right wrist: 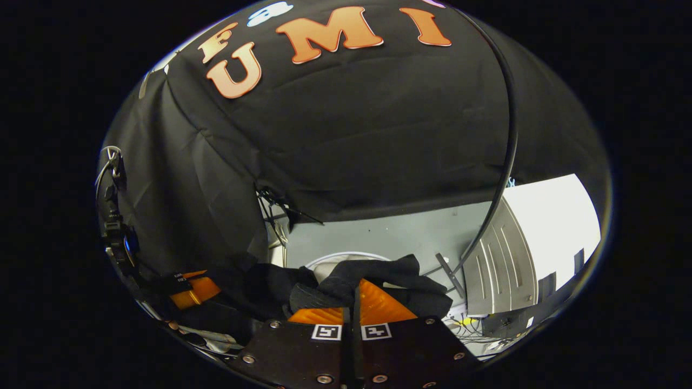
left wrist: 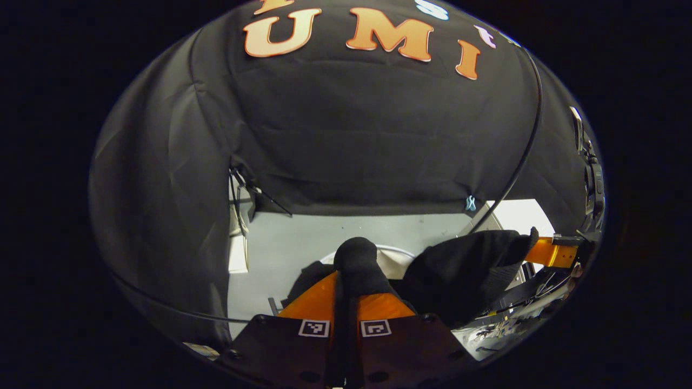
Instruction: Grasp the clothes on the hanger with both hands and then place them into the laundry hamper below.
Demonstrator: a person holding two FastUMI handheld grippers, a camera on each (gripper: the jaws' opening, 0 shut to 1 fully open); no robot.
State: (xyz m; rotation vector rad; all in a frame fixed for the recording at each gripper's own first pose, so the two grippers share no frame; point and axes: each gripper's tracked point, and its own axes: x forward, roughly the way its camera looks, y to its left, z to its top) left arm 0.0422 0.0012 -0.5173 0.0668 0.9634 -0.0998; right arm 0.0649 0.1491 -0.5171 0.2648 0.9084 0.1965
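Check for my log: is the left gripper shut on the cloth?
Shut: left gripper has black cloth bunched between its closed fingers.

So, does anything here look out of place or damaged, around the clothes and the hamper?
Nothing stands out. Both tongs, left and right, are shut on the black garment, which hangs bunched between them above the white hamper rim. I see no tear or spill.
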